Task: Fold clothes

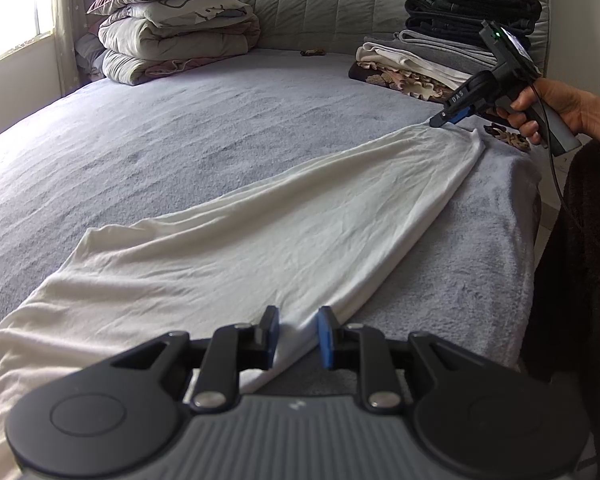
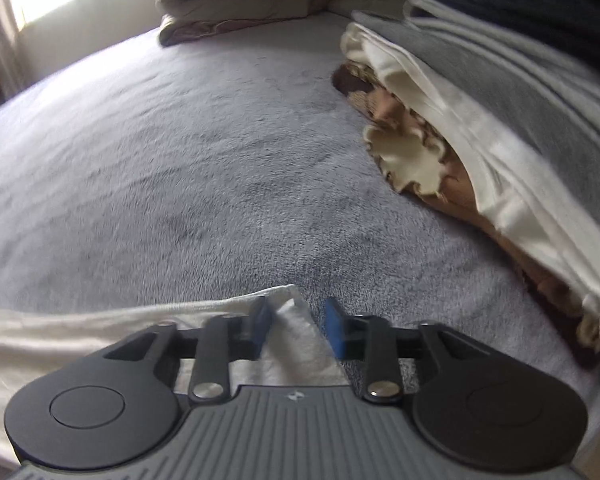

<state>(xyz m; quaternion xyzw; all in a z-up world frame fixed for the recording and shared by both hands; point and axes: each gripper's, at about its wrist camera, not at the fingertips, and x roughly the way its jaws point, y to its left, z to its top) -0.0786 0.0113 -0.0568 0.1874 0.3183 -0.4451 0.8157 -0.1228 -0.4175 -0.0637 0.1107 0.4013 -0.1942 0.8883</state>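
A white garment (image 1: 260,232) lies stretched in a long band across the grey-blue blanket (image 1: 180,132). My left gripper (image 1: 299,336) is shut on its near bunched end, and cloth fills the gap between the blue pads. A hand at the far right holds my right gripper (image 1: 440,120), whose tips rest at the garment's far corner. In the right wrist view, which is blurred, that corner (image 2: 296,332) lies between the right gripper's (image 2: 299,330) blue pads. The jaws stand apart there, and a strip of blanket shows beside the right pad.
A tall stack of folded clothes (image 1: 460,40) sits at the back right, close to the right gripper (image 2: 480,128). Pillows and quilts (image 1: 172,28) are piled at the back left. The bed's edge (image 1: 528,208) drops off on the right, beside a dark sleeve (image 1: 580,280).
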